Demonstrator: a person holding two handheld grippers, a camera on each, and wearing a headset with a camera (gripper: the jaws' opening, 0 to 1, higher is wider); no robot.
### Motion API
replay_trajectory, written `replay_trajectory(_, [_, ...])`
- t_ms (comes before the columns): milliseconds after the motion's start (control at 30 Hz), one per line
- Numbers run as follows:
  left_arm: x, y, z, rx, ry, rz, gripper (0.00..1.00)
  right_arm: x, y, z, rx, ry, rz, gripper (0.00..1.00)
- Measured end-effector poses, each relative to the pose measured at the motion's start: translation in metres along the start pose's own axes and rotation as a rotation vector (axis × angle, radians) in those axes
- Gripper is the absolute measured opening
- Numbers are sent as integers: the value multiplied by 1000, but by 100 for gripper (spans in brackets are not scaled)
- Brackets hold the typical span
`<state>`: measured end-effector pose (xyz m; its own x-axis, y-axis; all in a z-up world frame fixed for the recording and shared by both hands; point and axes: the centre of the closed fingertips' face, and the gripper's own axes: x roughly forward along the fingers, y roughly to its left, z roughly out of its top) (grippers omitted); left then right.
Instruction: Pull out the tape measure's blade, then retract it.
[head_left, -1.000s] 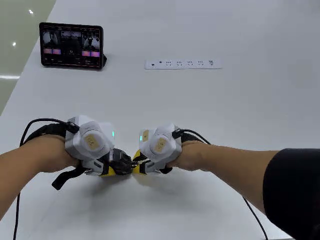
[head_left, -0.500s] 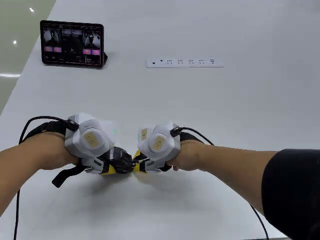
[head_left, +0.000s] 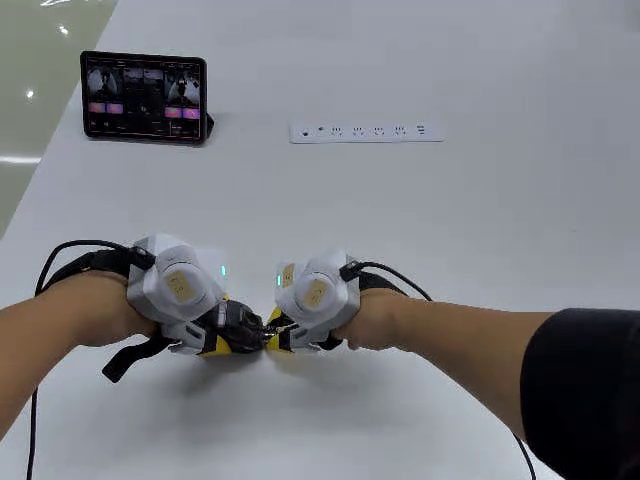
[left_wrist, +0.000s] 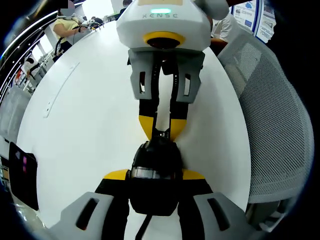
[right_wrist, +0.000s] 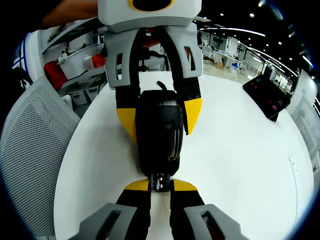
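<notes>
- Your left gripper (head_left: 222, 340) has the tape measure (head_left: 241, 325) clamped across its black case, jaws spread about as wide as the case
- In the left gripper view the case (left_wrist: 155, 175) sits between the two yellow jaw tips, touching both
- Your right gripper (head_left: 275, 336) faces it nose to nose, jaws narrow and pinched on the blade's hook (right_wrist: 160, 181)
- The hook sits right at the mouth of the case, with almost no blade showing
- Both grippers are low over the table (head_left: 450, 220), near your body at the close edge
- There's bare white surface to your right and ahead
- The table's left edge runs diagonally at far left, with greenish floor (head_left: 30, 60) beyond it
- Count: one tape measure and two grippers
- One tablet (head_left: 145, 97) stands far left near that edge
- One power strip (head_left: 365, 131) lies far ahead, well apart from your hands
- One mesh chair (left_wrist: 270, 115) sits just off the table's rim in the left gripper view
</notes>
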<state>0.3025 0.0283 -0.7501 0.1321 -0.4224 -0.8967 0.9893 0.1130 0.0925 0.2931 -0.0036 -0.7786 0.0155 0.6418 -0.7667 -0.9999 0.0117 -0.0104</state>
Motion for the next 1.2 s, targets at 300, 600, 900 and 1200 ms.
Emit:
replay_trajectory(300, [0,0,0,-7,-4,2,32,-3,-1,-5,3,12,-2,10])
replay_trajectory(600, [0,1,0,-12,-6,3,32,-4,-2,-7,11,20,-3,10])
replay_trajectory(900, [0,1,0,-14,-7,4,32,-8,-2,-11,14,29,-4,10])
replay_trajectory(1200, [0,1,0,-18,-8,6,32,-12,-3,-16,19,36,-5,10])
